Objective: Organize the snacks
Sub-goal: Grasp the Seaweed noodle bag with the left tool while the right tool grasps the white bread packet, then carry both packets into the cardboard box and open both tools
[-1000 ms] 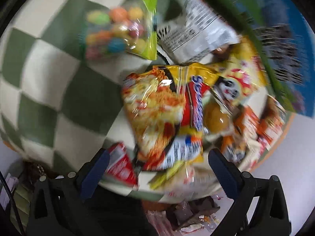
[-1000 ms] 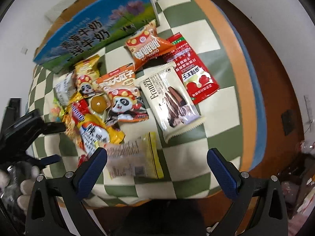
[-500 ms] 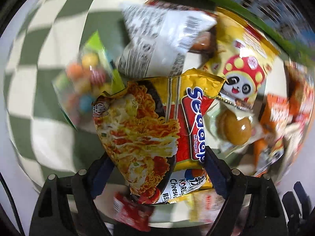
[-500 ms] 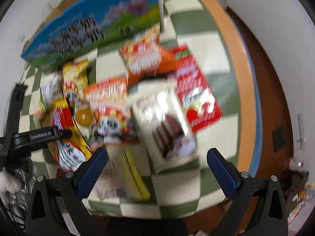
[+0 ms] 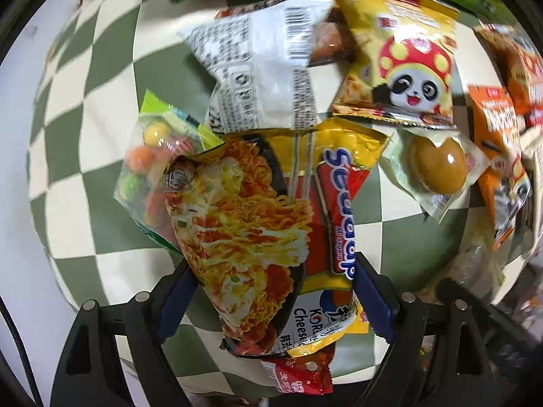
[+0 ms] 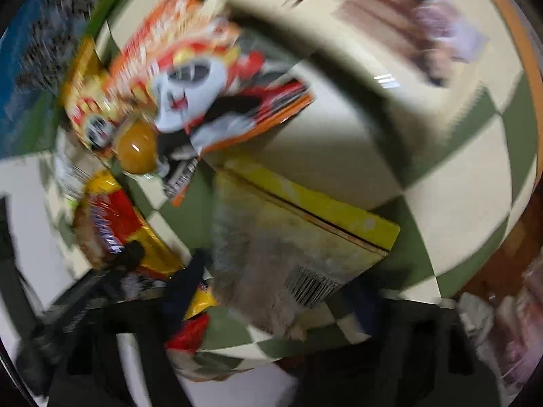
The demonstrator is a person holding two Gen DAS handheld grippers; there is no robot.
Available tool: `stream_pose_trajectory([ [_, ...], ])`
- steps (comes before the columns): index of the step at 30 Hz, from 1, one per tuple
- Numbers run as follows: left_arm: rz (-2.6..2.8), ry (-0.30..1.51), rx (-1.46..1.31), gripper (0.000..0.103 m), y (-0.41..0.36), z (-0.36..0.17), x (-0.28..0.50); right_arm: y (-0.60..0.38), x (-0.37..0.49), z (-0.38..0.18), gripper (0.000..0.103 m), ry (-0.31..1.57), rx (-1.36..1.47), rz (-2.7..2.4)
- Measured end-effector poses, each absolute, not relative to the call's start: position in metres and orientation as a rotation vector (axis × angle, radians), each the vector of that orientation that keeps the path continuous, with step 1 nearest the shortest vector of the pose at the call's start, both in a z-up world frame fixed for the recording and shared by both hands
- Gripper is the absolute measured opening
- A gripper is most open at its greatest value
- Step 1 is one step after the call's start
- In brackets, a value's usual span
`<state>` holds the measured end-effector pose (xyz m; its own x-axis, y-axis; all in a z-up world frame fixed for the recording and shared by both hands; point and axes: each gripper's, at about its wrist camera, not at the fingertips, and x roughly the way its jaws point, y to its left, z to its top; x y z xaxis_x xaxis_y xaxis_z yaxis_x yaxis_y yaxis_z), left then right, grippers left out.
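While snacks lie scattered over the checkered table (image 5: 85, 156), little looks sorted: left gripper (image 5: 271, 291) pinches the noodle packet (image 5: 258, 224) at the near edge; right gripper's (image 6: 271, 291) fingers blur, state unclear.

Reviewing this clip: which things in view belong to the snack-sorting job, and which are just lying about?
Job:
left tool
noodle packet
candy bag
panda snack
braised egg
yellow-edged packet

Lying about:
checkered cloth
blue-green carton
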<state>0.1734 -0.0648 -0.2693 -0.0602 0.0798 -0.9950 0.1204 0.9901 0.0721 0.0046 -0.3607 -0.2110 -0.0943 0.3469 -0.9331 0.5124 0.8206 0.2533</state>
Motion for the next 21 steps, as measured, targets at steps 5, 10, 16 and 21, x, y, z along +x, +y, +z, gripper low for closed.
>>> stream_pose_trajectory([
  [5,-0.051,1.696,0.029,0.088,-0.056,-0.270,0.169,-0.347,0.011,-0.196,0.058,1.698,0.265,-0.006],
  [10,-0.053,1.659,0.060,0.081,-0.073,-0.272,0.160,-0.338,0.020,-0.187,0.073,1.622,-0.015,0.043],
  [16,-0.034,1.640,-0.010,0.083,-0.064,-0.278,0.105,-0.353,0.011,-0.179,0.081,1.578,0.067,-0.024],
  [21,-0.040,1.621,0.014,0.080,-0.069,-0.265,0.115,-0.392,-0.009,-0.199,0.052,1.556,0.152,-0.096],
])
